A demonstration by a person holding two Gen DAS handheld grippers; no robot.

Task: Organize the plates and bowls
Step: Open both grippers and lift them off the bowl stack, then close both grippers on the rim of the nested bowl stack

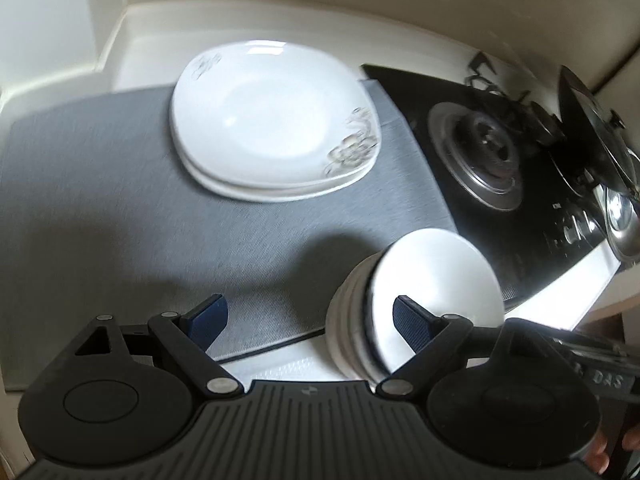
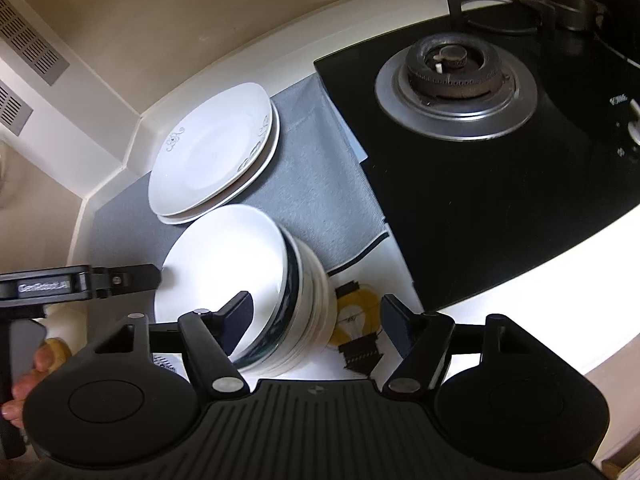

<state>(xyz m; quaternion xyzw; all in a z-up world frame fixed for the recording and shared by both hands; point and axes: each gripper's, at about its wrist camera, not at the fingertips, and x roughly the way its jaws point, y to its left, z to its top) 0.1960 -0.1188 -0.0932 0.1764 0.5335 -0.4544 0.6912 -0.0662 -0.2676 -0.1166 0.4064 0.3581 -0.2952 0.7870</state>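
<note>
Worktop layout, left to right. At the far left, a cream corner wall [image 2: 100, 80] with two vent grilles [image 2: 32, 44]. In front of it, a grey mat [image 1: 100, 200] covers the worktop. On the mat's rear part sits a stack of two square white plates [image 1: 272, 120] with a grey floral print. Nearer the front, at the mat's edge, stands a stack of white bowls [image 2: 248, 288], with a dark band showing between the top bowl and the ones under it. Just right of the bowls, a yellow and black item [image 2: 358, 320] lies on the white worktop; its kind cannot be told. Furthest right, a black gas hob [image 2: 480, 160] with a bare burner [image 2: 454, 68].

Gripper state. The left gripper [image 1: 308, 316] has its jaws spread wide with nothing between the pads; the bowl stack lies behind its right-hand finger. The right gripper [image 2: 318, 322] also stands open; its left-hand finger overlaps the bowl stack's near rim, but no pad presses on it. Neither gripper holds anything.

Step in hand. Judged from the layout, plates and bowls each form one pile, and both grippers stand released beside the bowl stack. Sorting appears largely complete.

Next move. If the bowl stack needs squaring, close on its rim gently; the top bowl looks slightly offset and could slide.
</note>
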